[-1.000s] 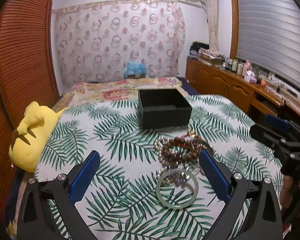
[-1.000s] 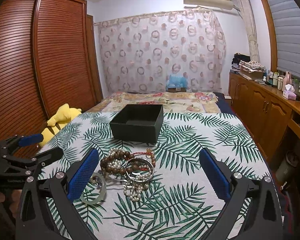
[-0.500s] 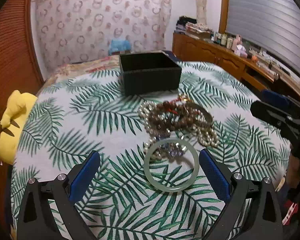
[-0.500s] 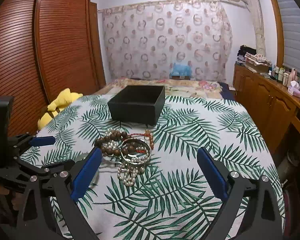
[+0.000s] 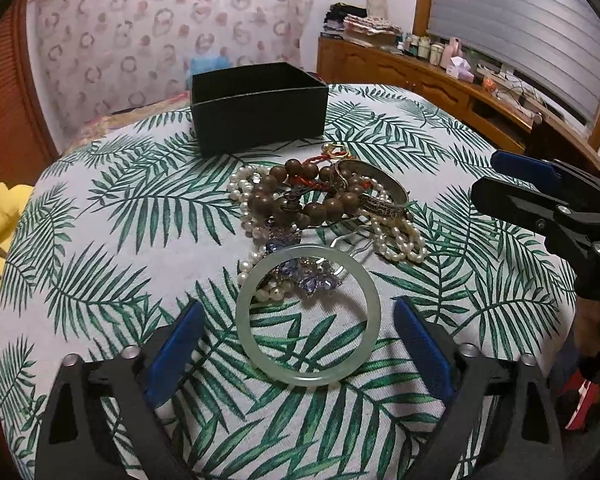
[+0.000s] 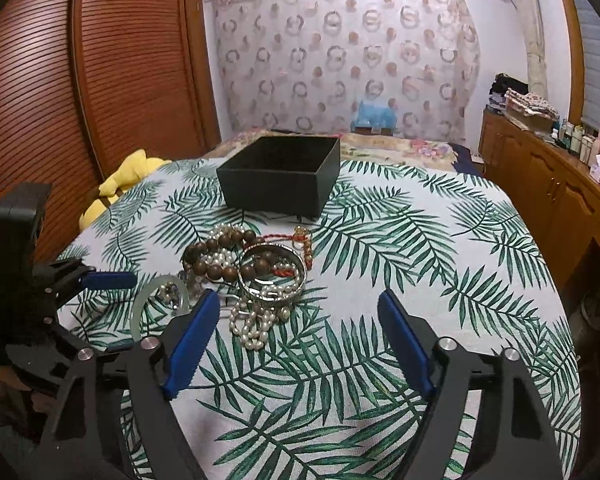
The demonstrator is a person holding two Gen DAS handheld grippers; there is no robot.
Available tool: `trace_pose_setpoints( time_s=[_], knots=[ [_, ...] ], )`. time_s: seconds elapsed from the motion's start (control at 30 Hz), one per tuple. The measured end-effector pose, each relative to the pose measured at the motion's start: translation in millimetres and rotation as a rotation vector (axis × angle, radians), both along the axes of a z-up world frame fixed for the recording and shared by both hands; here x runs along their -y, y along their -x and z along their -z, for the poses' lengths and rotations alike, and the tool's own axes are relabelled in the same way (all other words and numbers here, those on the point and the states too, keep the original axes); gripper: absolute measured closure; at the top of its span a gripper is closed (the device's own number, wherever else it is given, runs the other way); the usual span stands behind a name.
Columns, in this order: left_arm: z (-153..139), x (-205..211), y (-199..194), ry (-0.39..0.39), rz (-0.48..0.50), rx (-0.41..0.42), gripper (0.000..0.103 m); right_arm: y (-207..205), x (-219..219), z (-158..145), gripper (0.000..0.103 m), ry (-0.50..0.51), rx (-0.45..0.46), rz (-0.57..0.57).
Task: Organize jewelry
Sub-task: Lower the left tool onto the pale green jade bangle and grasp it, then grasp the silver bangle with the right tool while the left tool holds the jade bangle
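Note:
A pale green jade bangle lies flat on the leaf-print cloth, nearest of the jewelry pile. My left gripper straddles it with jaws closing, and the blue pads stand clear of its rim. Behind it lie a wooden bead bracelet, pearl strands, a silver cuff and purple crystals. A black open box stands beyond the pile. My right gripper hovers just short of the silver cuff and pearls, jaws closing with nothing gripped.
A yellow plush toy lies at the table's left edge by the slatted wooden wardrobe. A wooden cabinet with bottles runs along the right. The leaf-print cloth is bare right of the pile.
Both grippers have sunk toward the pile and tipped downward. The jade bangle now lies between the left fingers, and both pairs of jaws have narrowed a little.

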State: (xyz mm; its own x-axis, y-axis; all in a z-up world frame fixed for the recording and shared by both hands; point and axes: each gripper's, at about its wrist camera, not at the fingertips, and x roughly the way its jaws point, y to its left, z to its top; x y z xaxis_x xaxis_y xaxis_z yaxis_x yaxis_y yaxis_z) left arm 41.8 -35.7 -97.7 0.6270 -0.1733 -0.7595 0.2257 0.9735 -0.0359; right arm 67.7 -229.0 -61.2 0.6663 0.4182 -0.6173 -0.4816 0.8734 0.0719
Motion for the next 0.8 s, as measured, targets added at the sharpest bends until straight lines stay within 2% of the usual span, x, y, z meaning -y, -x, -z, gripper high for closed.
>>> trace_pose_setpoints(
  time_s=[0.13,0.2,0.47,0.8],
  knots=[
    [2.9,-0.3,-4.1,-0.005,0.009,-0.017,0.022,-3.8,-2.1,3.3,0.027,0.014,-0.019,-0.027],
    [2.0,0.8,-2.1,-0.008,0.02,-0.01,0.034,-5.9,-4.0,4.2,0.028,0.021,-0.026,-0.041],
    [-11.1,0.6,2.9,0.012,0.03,0.052,0.034,-23.8,-19.7,6.7,0.034,0.043,-0.066,-0.116],
    [-20.1,-20.6,-6.1,0.027,-0.011,0.074,0.034,-56.5,-43.5,20.0,0.036,0.08,-0.152,-0.221]
  ],
)
